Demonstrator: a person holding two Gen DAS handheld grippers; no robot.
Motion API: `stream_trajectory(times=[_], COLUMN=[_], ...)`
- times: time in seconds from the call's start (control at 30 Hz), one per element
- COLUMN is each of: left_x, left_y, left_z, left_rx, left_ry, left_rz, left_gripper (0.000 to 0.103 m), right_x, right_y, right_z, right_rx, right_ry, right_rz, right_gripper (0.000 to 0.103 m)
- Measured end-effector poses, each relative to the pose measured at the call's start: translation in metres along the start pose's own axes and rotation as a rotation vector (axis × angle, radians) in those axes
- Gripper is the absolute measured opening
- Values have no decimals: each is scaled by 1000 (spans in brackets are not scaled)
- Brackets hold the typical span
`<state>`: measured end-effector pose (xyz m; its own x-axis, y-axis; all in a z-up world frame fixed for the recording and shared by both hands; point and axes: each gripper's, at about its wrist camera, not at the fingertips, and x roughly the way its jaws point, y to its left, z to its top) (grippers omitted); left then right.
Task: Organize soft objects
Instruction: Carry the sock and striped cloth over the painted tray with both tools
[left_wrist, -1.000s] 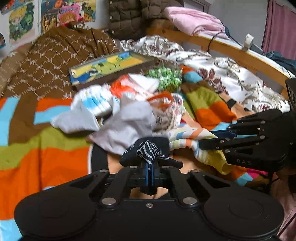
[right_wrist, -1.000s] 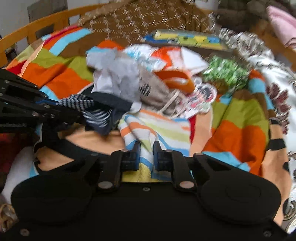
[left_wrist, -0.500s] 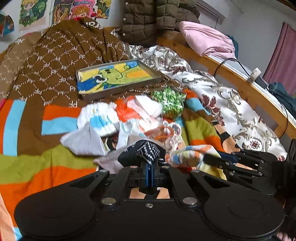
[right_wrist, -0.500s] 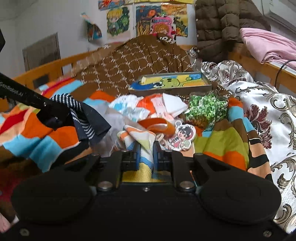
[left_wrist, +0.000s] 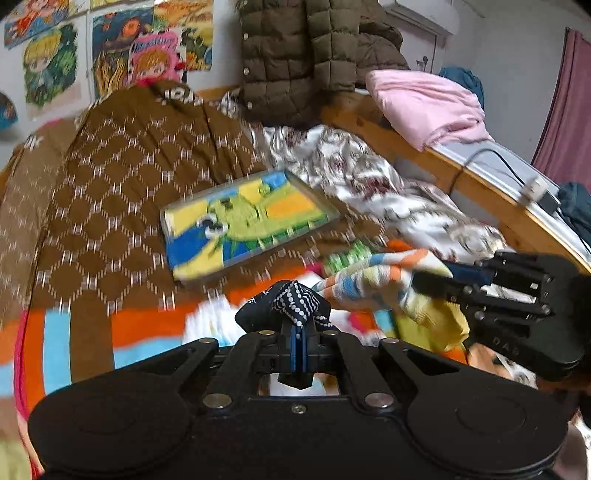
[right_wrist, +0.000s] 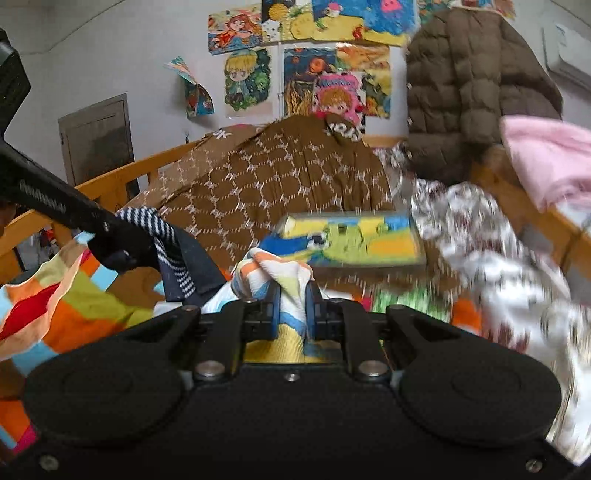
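Observation:
My left gripper (left_wrist: 297, 325) is shut on a dark navy cloth with white dots (left_wrist: 291, 301) and holds it above the bed. It also shows at the left of the right wrist view (right_wrist: 122, 243), where the cloth (right_wrist: 177, 258) hangs striped from it. My right gripper (right_wrist: 291, 306) is shut on a pastel striped cloth (right_wrist: 275, 269). It shows at the right of the left wrist view (left_wrist: 424, 282) with the striped cloth (left_wrist: 373, 280) bunched in it. Both cloths are lifted off the pile.
A shallow tray with a green and yellow cartoon towel (left_wrist: 243, 225) lies on the brown patterned quilt (left_wrist: 110, 184), also seen in the right wrist view (right_wrist: 354, 240). A green knitted item (left_wrist: 347, 254), a wooden bed rail (left_wrist: 480, 184), a pink blanket (left_wrist: 424, 103) and a brown jacket (right_wrist: 469, 92) stand around.
Both grippers have risen from the pile with their cloths and tilted up. The tray and the wall posters now fill the view and the pile has dropped below.

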<state>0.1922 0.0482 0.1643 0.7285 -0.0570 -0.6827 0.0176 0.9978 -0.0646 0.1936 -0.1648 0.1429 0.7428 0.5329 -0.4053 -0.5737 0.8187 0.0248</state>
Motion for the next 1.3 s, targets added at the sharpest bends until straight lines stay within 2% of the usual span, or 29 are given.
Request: stream_trajectory(times=[0.17, 0.3, 0.53, 0.63, 0.8, 0.93, 1.0, 1.3], left_x=[59, 109, 185, 220, 269, 297, 310, 361], left_y=[32, 66, 115, 125, 132, 136, 142, 158], left_z=[34, 54, 76, 82, 87, 90, 90, 79], left_rx=[-23, -73, -140, -159, -196, -204, -230, -359], left_ry=[-80, -103, -149, -147, -150, -173, -177, -71], left_rz=[-42, -14, 47, 71, 44, 8, -5, -36], left_gripper=[2, 2, 2, 2, 2, 2, 2, 2], right_x=[56, 111, 214, 250, 297, 335, 337, 404], right_y=[-15, -29, -40, -40, -51, -58, -66, -83], right_z=[46, 71, 86, 82, 76, 64, 61, 30], right_rx=[-53, -104, -96, -92, -61, -84, -77, -43], right_ry=[-5, -14, -12, -16, 15, 39, 58, 182], right_rz=[-30, -80, -115, -148, -220, -285, -306, -306], right_gripper=[8, 8, 8, 8, 9, 9, 9, 10])
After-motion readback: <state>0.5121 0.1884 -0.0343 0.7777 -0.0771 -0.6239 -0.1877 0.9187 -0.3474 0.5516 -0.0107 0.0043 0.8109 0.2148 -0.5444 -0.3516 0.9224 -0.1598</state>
